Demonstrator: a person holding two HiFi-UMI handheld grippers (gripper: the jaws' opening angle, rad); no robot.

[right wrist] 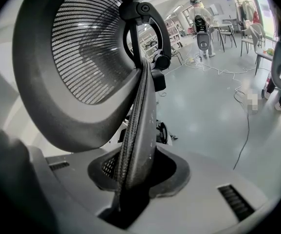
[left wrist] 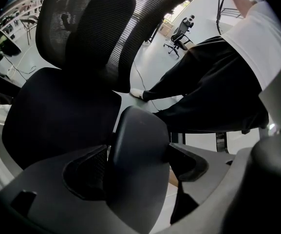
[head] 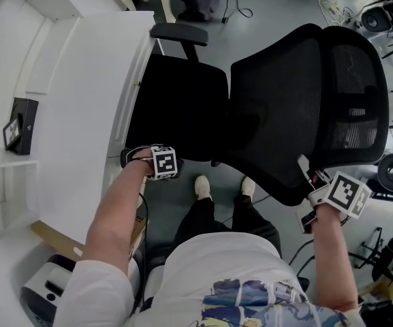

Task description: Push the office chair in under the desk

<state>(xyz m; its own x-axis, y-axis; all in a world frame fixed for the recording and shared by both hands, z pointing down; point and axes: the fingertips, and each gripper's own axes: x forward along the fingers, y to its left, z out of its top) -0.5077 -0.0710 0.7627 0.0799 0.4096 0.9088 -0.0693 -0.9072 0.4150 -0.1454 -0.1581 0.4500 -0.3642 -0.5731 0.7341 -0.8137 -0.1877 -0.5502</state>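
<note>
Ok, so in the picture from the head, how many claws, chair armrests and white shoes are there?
Claws: 2 (left claw, right claw on the backrest)
Armrests: 2 (far armrest, near armrest in the left claw)
White shoes: 2 (left shoe, right shoe)
Total: 6

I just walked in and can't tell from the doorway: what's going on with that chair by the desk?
A person is handling a black office chair with two handheld grippers. The left gripper is clamped on the chair's near armrest, and the right gripper grips the side edge of the mesh backrest. The chair faces the white desk, with its front at the desk's edge and most of it not yet underneath.
</note>
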